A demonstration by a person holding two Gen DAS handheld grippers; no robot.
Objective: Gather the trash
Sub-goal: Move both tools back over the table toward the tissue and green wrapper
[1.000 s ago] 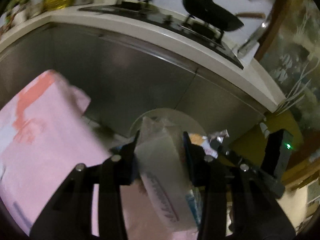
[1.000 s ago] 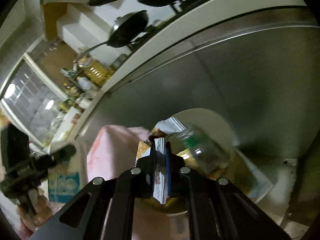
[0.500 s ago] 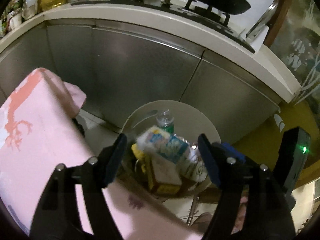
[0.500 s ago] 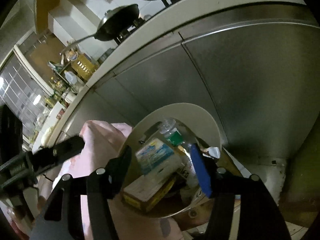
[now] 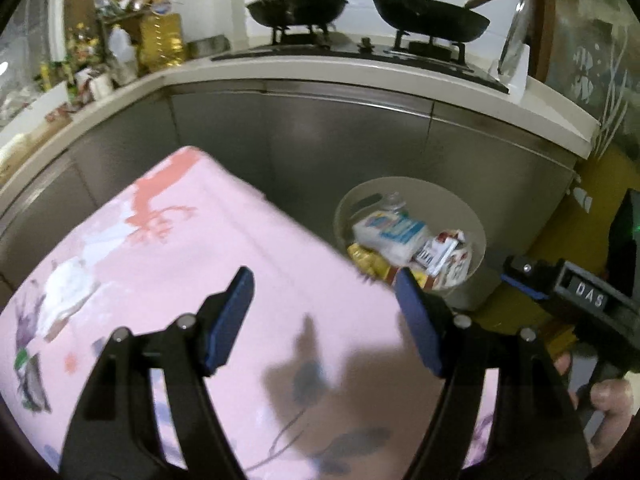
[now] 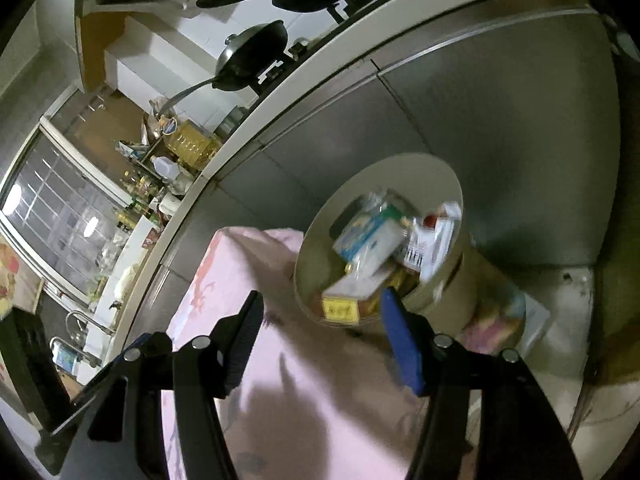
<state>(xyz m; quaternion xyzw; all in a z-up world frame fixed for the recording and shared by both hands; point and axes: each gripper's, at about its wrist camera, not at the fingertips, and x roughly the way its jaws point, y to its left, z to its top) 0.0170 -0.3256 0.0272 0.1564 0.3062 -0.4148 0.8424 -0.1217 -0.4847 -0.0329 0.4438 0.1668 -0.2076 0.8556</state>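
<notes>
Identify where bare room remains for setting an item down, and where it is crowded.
Free: the pink cloth, bare from its far edge to the open left gripper. Crowded: the round bin, heaped with packets, and the counter corner beside the wok.

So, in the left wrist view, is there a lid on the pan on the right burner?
No, the black pan with the wooden handle is uncovered; only the dark wok on the other burner has a lid.
</notes>
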